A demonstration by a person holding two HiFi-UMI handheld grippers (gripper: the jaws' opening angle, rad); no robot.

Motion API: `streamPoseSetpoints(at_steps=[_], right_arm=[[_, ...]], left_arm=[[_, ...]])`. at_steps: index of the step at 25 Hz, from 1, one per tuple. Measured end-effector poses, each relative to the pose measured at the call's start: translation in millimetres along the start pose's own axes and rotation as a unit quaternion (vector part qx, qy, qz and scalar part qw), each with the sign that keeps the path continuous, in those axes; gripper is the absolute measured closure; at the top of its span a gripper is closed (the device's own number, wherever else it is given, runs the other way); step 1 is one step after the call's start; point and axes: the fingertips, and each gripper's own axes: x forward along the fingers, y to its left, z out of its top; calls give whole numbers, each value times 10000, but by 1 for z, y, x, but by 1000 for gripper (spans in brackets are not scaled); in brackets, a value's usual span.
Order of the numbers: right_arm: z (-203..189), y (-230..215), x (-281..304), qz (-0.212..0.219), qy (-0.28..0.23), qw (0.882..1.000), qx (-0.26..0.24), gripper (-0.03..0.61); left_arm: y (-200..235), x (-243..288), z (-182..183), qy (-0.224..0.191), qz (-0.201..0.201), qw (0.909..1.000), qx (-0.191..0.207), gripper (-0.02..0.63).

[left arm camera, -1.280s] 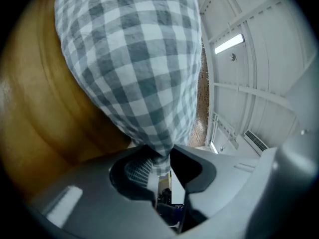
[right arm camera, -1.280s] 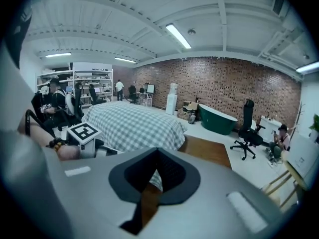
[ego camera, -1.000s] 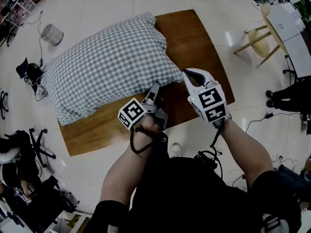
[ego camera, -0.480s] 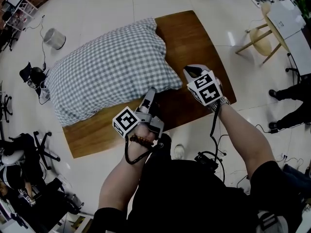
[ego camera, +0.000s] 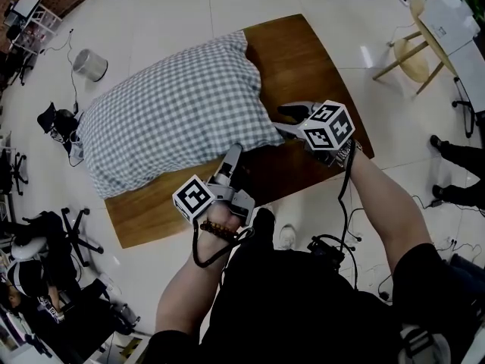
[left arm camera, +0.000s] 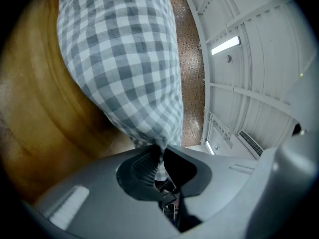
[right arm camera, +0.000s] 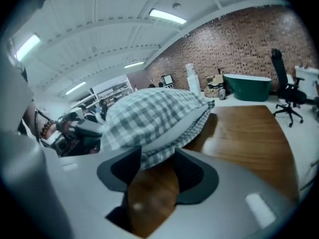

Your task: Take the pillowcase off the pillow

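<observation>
A pillow in a grey-and-white checked pillowcase [ego camera: 178, 116] lies across the wooden table [ego camera: 303, 59]. My left gripper [ego camera: 235, 152] is at the pillow's near edge. In the left gripper view it [left arm camera: 160, 153] is shut on a pinch of the checked pillowcase [left arm camera: 124, 59]. My right gripper [ego camera: 286, 121] is at the near right corner, and its jaws have just been opening. In the right gripper view it [right arm camera: 157, 159] stands open with the pillowcase's open hem [right arm camera: 149, 156] lying between the jaws, untouched by the pads. The white pillow [right arm camera: 172, 127] shows inside the opening.
The table's near edge [ego camera: 227, 222] runs just before my hands. On the floor are a grey bin [ego camera: 91, 64], a wooden stool [ego camera: 409, 55] at the right, office chairs [ego camera: 45, 226] and cables at the left. My shoe [ego camera: 286, 236] is under the table edge.
My right gripper has come down and turned toward the pillow's near right corner, and its jaws have gone from shut to apart. My left gripper has shifted slightly, still holding the fabric.
</observation>
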Motion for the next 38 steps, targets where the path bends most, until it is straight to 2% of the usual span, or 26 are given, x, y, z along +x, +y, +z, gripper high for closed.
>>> streamPoseSetpoints(at_steps=[1,3,4,7,9,11,14,18,25,30,38], right_arm=[[1,6,1,202,-25,9998,36,355],[-2,14,2,427,62,9991,-43,342],[-5,14,3,449,137,9988,-113,342],[-13,6,4,364,355,9983,-269,344],[-22,0,7,361,539,9972,-374,343],[-26,1,11,540,616,9958,-408,340],[-12,15,9,969,327,9944,-251,314],[5,29,12,1257,122,9919,-142,308],[19,43,11,1772,-107,9828,503,307],[14,39,8,1841,-109,9805,680,284],[16,51,11,1848,102,9821,359,284]], left_arm=[[-1,1,-1,3,-132,9999,4,584],[1,0,-3,9,-152,9999,19,584],[1,-2,-3,9,-149,9999,36,584],[11,-8,-3,13,214,9997,97,584],[12,-9,-2,19,246,9996,138,584],[14,-9,-3,39,268,9995,177,584],[17,-8,-8,82,328,9993,179,584],[19,-9,-9,113,370,9991,164,584],[16,-15,-11,208,309,9992,110,581],[14,-21,-20,261,295,9992,-2,577],[17,-18,-19,188,208,9995,-168,592]])
